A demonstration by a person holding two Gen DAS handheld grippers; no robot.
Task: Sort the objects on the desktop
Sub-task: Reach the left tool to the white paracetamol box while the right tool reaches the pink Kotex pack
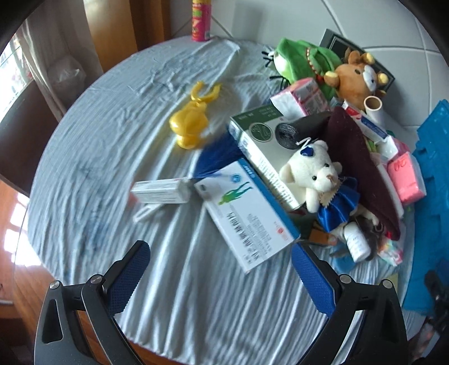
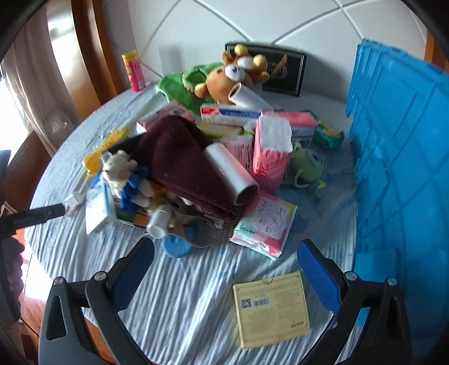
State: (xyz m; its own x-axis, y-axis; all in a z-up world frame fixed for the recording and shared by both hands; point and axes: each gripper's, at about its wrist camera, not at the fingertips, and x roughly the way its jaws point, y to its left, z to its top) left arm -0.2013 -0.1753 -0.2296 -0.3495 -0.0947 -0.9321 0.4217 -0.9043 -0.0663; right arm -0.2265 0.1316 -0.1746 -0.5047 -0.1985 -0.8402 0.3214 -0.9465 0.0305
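A heap of objects covers the round table (image 1: 98, 157). In the left wrist view I see a white medicine box (image 1: 247, 213), a white teddy in a blue dress (image 1: 314, 174), a maroon cloth (image 1: 359, 165), a small white box (image 1: 160, 191) and a yellow plastic toy (image 1: 190, 120). My left gripper (image 1: 220, 276) is open above bare cloth, just short of the medicine box. In the right wrist view my right gripper (image 2: 224, 272) is open, with a yellow card (image 2: 270, 308) between its fingers on the table. A pad pack (image 2: 265, 224) and a plastic roll (image 2: 230, 174) lie ahead.
A blue crate (image 2: 398, 157) stands at the right edge of the table. Brown plush (image 2: 230, 75), green plush (image 2: 179, 84) and a dark box (image 2: 283, 70) sit at the back. A pink can (image 1: 200, 19) stands at the far rim. The other gripper's arm (image 2: 31, 216) shows at left.
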